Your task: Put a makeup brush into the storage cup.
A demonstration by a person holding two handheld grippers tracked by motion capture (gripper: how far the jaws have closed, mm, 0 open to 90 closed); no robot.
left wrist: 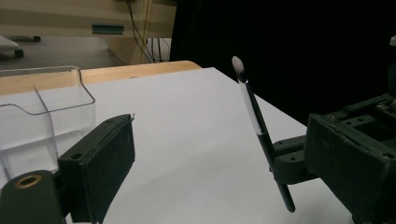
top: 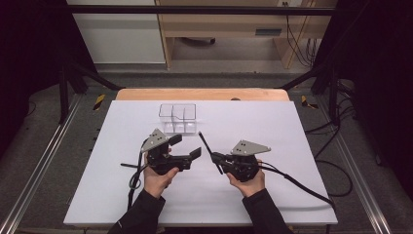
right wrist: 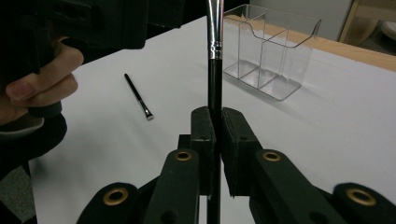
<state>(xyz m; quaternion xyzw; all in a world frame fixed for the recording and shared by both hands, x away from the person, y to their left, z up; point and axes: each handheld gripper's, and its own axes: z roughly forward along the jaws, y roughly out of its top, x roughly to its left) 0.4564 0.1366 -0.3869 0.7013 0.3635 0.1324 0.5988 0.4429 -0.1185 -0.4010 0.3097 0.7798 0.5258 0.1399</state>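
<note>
R gripper (right wrist: 214, 128) clenched on brush (right wrist: 215, 56), held upright; L gripper (top: 187, 146) jaws released, empty. Clear organizer (top: 178, 118) at our 11 o'clock. Risk: we tilt, bristles snag divider, brush slips.

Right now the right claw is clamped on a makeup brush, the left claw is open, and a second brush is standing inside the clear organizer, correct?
Not quite. The second brush lies flat on the white table, outside the clear organizer, as the right gripper view shows. The right claw does clamp a makeup brush, and the left claw is open.

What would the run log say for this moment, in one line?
right gripper: shut on makeup brush | left gripper: open, empty | clear organizer: empty
</note>
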